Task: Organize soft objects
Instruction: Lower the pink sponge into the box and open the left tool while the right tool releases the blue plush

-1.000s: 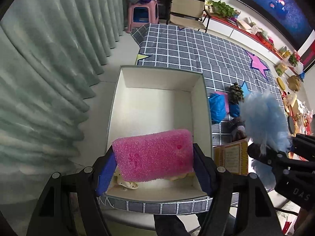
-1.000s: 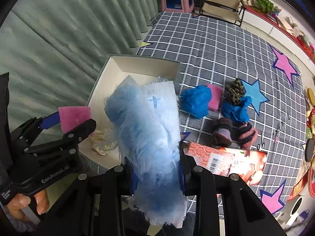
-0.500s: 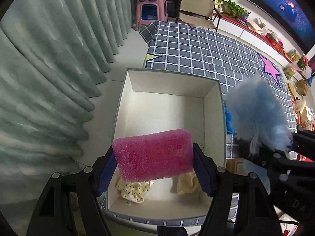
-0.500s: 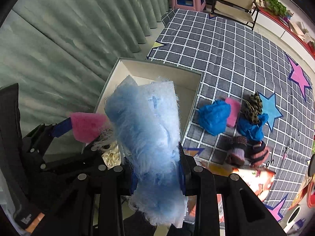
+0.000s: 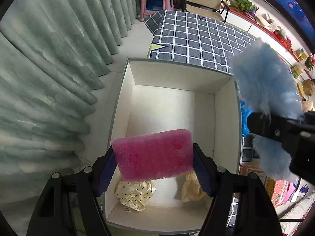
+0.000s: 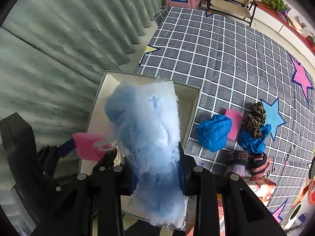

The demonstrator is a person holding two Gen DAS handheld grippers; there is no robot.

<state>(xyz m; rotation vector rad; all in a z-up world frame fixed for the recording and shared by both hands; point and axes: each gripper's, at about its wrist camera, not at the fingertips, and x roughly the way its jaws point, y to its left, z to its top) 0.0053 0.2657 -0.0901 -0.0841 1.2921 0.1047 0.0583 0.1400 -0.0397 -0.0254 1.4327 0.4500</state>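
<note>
My left gripper (image 5: 155,167) is shut on a pink sponge (image 5: 154,156), hanging over the near half of an open white box (image 5: 173,74). Inside the box lie a cream polka-dot cloth (image 5: 133,195) and a pale yellow cloth (image 5: 192,188). My right gripper (image 6: 157,169) is shut on a fluffy light-blue fur piece (image 6: 145,127), held above the box's right edge (image 6: 191,122). The fur piece (image 5: 265,86) and the right gripper's black body show at the right of the left wrist view. The pink sponge (image 6: 88,145) shows at the left of the right wrist view.
On the checked rug (image 6: 226,49) lie a blue bag (image 6: 213,131), a pink sponge (image 6: 234,123), a leopard-print cloth (image 6: 256,118), another blue cloth (image 6: 254,139) and striped knit pieces (image 6: 248,161). Green curtains (image 5: 49,68) hang at the left. A pink stool (image 5: 157,0) stands far back.
Both grippers have moved toward the box and sunk a little. The sponge now hangs further in over the box, and the blue fur has come over the box's right wall.
</note>
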